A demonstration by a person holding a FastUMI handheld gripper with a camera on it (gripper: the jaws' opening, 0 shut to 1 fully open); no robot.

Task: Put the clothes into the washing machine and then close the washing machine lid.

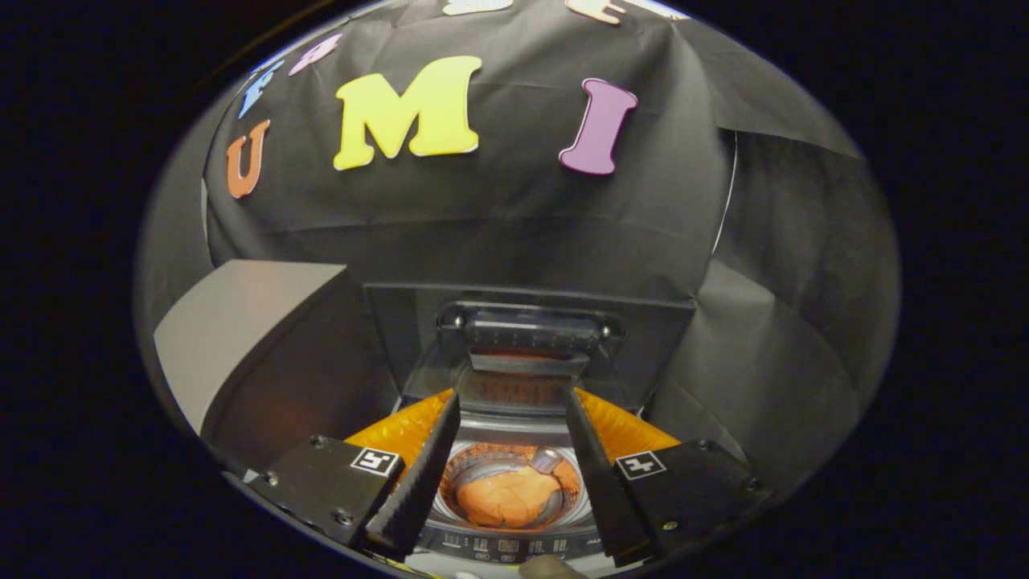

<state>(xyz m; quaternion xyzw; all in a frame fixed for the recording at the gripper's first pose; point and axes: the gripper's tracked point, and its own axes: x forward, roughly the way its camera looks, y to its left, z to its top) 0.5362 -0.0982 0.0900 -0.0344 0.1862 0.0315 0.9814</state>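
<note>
The gripper (512,392) hangs above a small top-loading washing machine (514,547), its fingers spread wide apart and grasping nothing. Between the fingers, down in the round drum (462,482), lies a bundle of orange clothes (506,497) with a small greyish patch at its upper edge. Beyond the fingertips the washing machine lid (530,331) stands raised and open against the black cloth wall (498,217), and a grey box-like shape (233,330) sits off to the left of the machine.
</note>
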